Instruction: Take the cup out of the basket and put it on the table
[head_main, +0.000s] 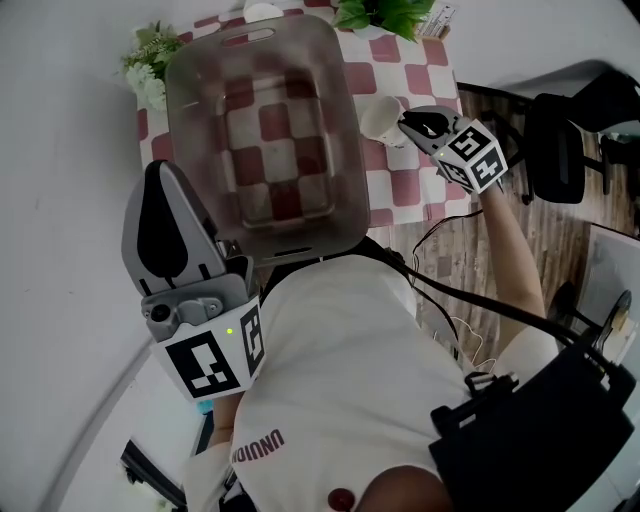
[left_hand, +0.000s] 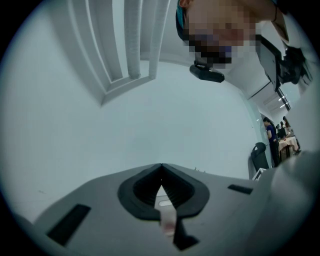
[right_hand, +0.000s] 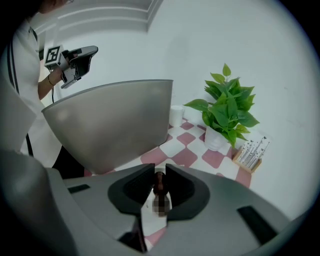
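Head view | right gripper (head_main: 403, 122) tilted down, fingers (right_hand: 131, 189) clamped on cup (head_main: 378, 118) beside basket (head_main: 200, 150) | left gripper (head_main: 160, 170) level, fingers (left_hand: 141, 187) together

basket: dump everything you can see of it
The basket is a grey, translucent plastic tub, rectangular with rounded corners and a slot handle at each short end. It stands upright on the red-and-white checked cloth, whose squares show through its floor. Nothing is visible inside. The cup, in the right gripper, is outside, beside its right wall.
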